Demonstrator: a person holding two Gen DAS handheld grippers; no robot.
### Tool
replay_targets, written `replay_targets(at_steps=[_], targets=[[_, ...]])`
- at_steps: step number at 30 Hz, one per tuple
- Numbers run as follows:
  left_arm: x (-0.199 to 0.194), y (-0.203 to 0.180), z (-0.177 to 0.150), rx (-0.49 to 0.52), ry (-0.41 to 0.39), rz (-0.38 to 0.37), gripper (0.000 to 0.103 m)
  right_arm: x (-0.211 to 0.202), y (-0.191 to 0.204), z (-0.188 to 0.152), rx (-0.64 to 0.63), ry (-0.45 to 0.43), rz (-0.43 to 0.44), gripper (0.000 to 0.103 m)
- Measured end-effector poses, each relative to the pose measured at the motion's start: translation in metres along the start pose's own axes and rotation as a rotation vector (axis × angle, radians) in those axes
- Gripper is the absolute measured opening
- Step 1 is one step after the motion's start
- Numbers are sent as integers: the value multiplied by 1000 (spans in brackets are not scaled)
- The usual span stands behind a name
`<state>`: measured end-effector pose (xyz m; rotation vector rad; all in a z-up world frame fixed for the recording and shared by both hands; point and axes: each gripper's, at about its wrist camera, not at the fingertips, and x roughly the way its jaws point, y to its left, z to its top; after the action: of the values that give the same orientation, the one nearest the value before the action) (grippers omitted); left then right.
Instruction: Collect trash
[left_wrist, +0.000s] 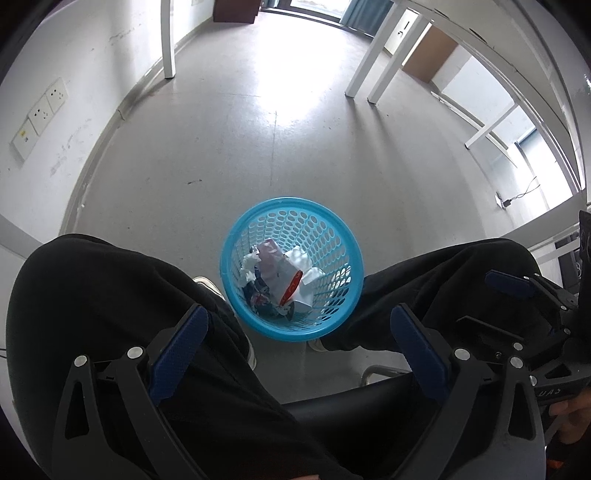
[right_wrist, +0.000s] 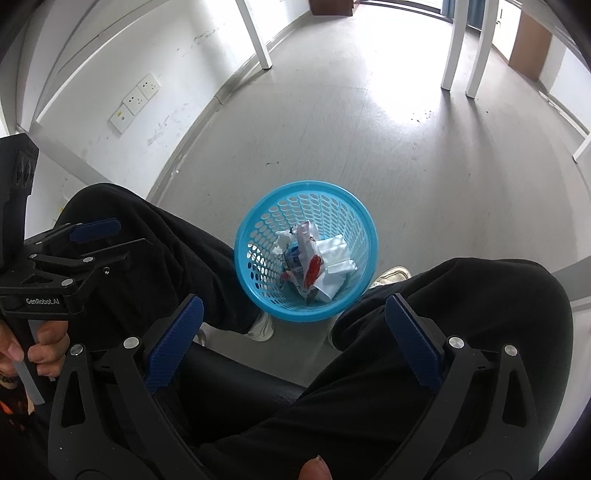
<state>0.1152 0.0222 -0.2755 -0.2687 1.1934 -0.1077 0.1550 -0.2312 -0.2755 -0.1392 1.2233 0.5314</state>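
Observation:
A blue plastic mesh bin stands on the floor between the seated person's feet. It holds crumpled white paper and wrappers. It also shows in the right wrist view with the same trash. My left gripper is open and empty, held above the person's lap, short of the bin. My right gripper is open and empty, also above the lap. The right gripper shows at the right edge of the left wrist view, and the left gripper at the left of the right wrist view.
The person's black-trousered legs flank the bin, with white shoes beside it. A black chair seat lies below. White table legs stand further off on the grey floor. Wall sockets sit at the left.

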Motion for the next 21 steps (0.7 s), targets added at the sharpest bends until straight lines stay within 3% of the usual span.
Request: replay_targets(at_steps=[21], targets=[[3, -4, -2, 18, 7, 0, 97, 3, -4, -1, 43, 14, 20, 94]])
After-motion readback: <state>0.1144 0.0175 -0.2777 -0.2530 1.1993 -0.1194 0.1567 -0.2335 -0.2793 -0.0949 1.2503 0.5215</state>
